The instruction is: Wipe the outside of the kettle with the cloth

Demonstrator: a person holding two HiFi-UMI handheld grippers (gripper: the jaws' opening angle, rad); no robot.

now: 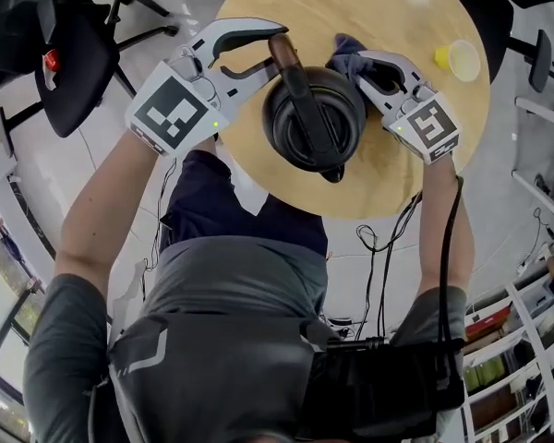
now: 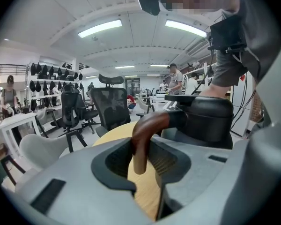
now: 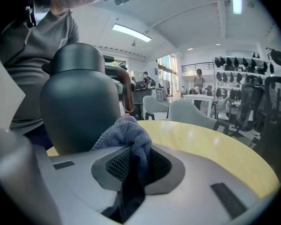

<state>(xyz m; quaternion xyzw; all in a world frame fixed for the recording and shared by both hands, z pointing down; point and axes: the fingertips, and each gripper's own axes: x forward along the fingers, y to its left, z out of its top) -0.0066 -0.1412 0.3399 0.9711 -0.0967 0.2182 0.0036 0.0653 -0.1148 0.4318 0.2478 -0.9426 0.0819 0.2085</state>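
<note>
A black kettle (image 1: pixel 314 118) stands in the middle of a round wooden table (image 1: pixel 415 7). My left gripper (image 1: pixel 251 52) reaches in from the left and is shut on the brown end of the kettle's handle (image 1: pixel 282 49). In the left gripper view, that handle (image 2: pixel 141 135) stands upright between the pads, with the kettle's body (image 2: pixel 206 121) behind it. My right gripper (image 1: pixel 380 70) is shut on a blue-grey cloth (image 1: pixel 349 49), which it holds against the kettle's far right side. In the right gripper view, the cloth (image 3: pixel 129 135) bunches out of the jaws right beside the kettle (image 3: pixel 79 102).
A small yellow cup (image 1: pixel 462 60) sits near the table's right edge. Black office chairs (image 1: pixel 74 53) stand on the floor to the left. Cables (image 1: pixel 388 238) trail below the table's near edge, and shelves (image 1: pixel 526 340) line the right.
</note>
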